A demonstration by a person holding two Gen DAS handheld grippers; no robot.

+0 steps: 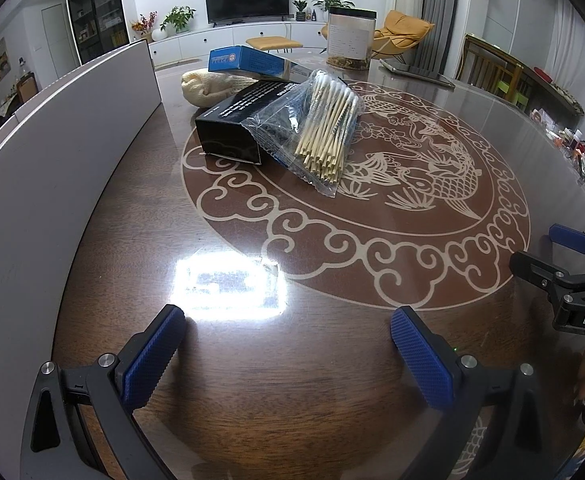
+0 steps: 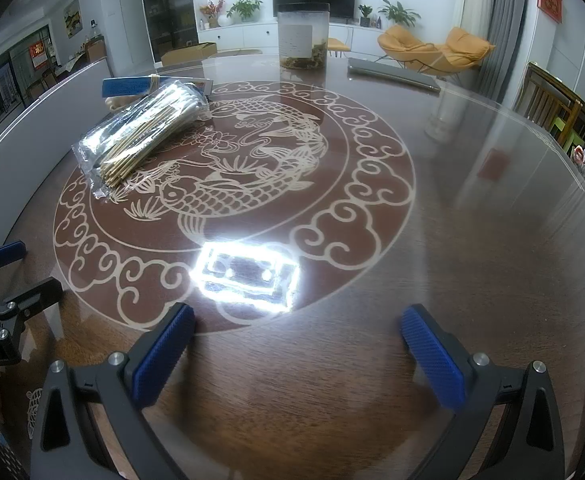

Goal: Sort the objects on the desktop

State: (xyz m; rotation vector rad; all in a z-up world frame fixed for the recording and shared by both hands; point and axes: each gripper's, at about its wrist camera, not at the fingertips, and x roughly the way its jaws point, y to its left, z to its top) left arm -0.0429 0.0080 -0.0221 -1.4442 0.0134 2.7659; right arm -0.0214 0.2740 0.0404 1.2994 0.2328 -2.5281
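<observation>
left wrist view: sorting looks not yet begun. the left gripper gapes wide and holds nothing; the bag of cotton swabs leans on a black box at twelve o'clock, well apart.

right wrist view: the right gripper is equally wide and bare; the bag lies at eleven o'clock, so next comes a reach forward.

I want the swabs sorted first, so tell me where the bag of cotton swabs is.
The swab bag lies left of centre on the table, leaning on the black box, its free end on the fish pattern; in the right wrist view it sits far left.
</observation>
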